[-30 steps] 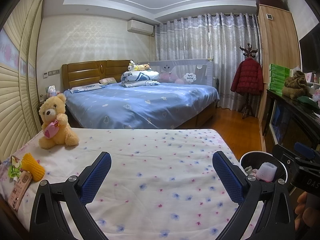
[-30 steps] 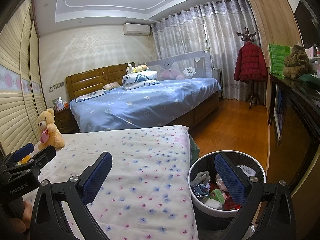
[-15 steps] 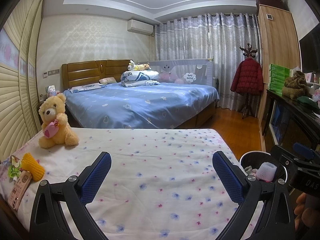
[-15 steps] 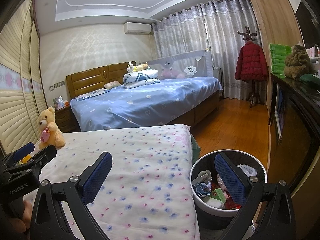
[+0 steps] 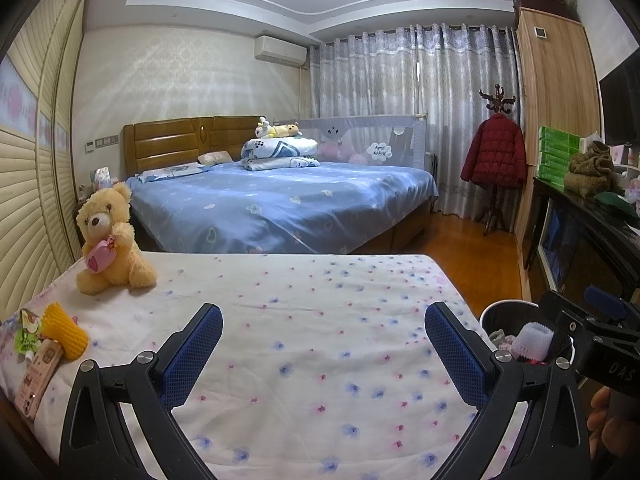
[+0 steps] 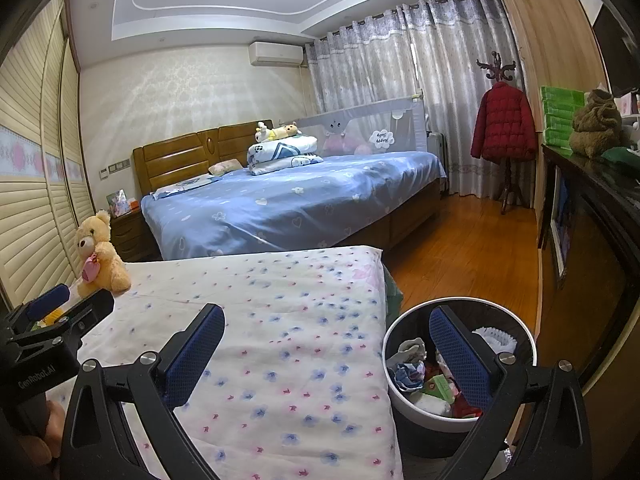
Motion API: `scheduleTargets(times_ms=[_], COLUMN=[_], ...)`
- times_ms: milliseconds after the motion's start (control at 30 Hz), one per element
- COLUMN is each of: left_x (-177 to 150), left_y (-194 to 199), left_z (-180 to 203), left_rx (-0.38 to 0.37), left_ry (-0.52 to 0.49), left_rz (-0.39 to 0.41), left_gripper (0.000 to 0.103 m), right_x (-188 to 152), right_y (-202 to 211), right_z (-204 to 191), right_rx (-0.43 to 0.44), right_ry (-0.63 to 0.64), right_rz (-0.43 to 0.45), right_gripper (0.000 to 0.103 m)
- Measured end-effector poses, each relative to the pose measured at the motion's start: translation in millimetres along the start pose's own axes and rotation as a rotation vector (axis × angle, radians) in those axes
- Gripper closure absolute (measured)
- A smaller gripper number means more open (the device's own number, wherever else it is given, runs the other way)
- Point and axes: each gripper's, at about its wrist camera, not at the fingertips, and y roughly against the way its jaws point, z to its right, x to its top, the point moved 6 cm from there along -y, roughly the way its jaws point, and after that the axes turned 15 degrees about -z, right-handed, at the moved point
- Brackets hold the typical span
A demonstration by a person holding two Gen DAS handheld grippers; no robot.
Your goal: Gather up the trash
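I hold a two-finger gripper in each hand above a small bed with a white sheet printed with tiny blue and pink flowers; my left gripper has its blue-padded fingers spread wide with nothing between them, hovering over the middle of the sheet; my right gripper is likewise spread wide and empty, its left finger over the sheet's right part and its right finger in front of the trash bin.

The bin is round, white outside and dark inside, standing on the wooden floor just beside the bed's right edge; it already holds crumpled paper, a white foam net, and red and green wrappers; in the left view only its rim and some contents show, partly behind my right gripper's body.

Trash still lies on the sheet at its far left edge: a yellow foam fruit net, a green snack wrapper touching it, and a pink-tan flat packet just beside both, nearer to me; they are well apart from the bin.

A yellow teddy bear holding a pink heart sits upright on the sheet's far left corner; beyond is a large bed with a blue cover, a red jacket on a coat stand, and grey curtains.
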Motion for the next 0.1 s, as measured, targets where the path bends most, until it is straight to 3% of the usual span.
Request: scheduleTargets(times_ms=[100], left_x=[-2.6], left_y=[-2.1], left_z=[-0.4], left_rx=[-0.002], left_ry=[0.007], left_rz=[-0.01], left_gripper=[0.001], right_x=[-1.1], right_y=[-3.6], right_z=[-0.1], right_rx=[0.0], right_ry=[0.003], right_rz=[-0.009], right_gripper=[0.0])
